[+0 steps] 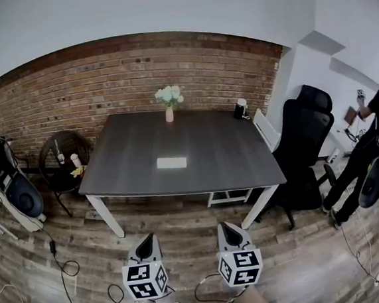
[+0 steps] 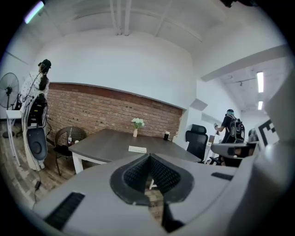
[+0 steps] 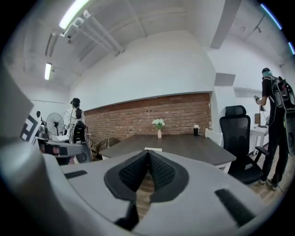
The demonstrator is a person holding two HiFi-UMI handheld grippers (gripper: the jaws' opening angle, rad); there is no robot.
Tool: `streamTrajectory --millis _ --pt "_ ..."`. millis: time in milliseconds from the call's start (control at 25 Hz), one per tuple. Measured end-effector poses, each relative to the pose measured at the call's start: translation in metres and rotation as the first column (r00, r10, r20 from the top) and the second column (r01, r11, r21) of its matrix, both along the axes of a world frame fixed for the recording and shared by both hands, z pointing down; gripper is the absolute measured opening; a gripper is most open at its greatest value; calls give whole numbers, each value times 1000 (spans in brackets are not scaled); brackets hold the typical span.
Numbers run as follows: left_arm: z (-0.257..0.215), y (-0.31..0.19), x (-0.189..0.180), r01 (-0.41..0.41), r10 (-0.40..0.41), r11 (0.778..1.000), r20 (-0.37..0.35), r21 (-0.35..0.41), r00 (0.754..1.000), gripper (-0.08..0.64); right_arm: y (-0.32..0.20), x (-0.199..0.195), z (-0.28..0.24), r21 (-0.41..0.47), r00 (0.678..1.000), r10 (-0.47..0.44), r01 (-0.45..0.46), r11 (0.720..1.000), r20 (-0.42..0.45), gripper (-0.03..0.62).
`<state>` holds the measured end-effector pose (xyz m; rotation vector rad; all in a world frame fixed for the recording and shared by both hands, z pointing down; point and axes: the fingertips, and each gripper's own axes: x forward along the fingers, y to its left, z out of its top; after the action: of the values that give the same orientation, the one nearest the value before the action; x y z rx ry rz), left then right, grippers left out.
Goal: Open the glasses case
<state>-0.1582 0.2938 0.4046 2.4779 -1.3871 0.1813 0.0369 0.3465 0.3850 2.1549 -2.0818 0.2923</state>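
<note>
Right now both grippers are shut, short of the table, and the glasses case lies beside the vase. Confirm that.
One point is wrong: the glasses case lies toward the near edge of the table, apart from the vase at the far edge, as the head view shows. The left gripper and right gripper are shut, short of the table.

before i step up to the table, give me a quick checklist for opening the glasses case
1. Glasses case in sight, flat on the table: ok.
2. Left gripper empty, jaws together: ok.
3. Right gripper empty, jaws together: ok.
4. Grippers near enough to the case: not ok, both hang short of the table.
5. Which edge the case opens on: cannot tell.
</note>
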Motion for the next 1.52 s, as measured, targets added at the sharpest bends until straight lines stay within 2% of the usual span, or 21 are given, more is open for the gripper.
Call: streamTrajectory --millis 80,120,440,720,1120,1520 --pt "1 -6 -3 -4 4 1000 -1 1 1000 -5 -6 -4 2 -2 1000 -1 1 1000 1 14" --pt "1 -9 -5 -6 6 1000 -1 2 1000 -5 -9 -6 2 -4 1000 -3 3 1000 3 47" --pt "-1 -43 -30 -12 13 1000 -9 18 1000 -5 -33 -25 2 5 1000 26 -26 1000 -3 110" --pt "3 -61 -37 -17 17 1000 -21 2 1000 -5 -40 -28 7 -14 999 54 -54 998 -6 114" --pt "18 -89 -13 -45 45 998 -6 -35 999 -5 -67 -2 21 -49 996 85 -84 995 8 114" --pt "13 -159 26 -7 7 1000 23 -23 1000 -5 -146 38 23 -47 999 33 -32 998 33 110"
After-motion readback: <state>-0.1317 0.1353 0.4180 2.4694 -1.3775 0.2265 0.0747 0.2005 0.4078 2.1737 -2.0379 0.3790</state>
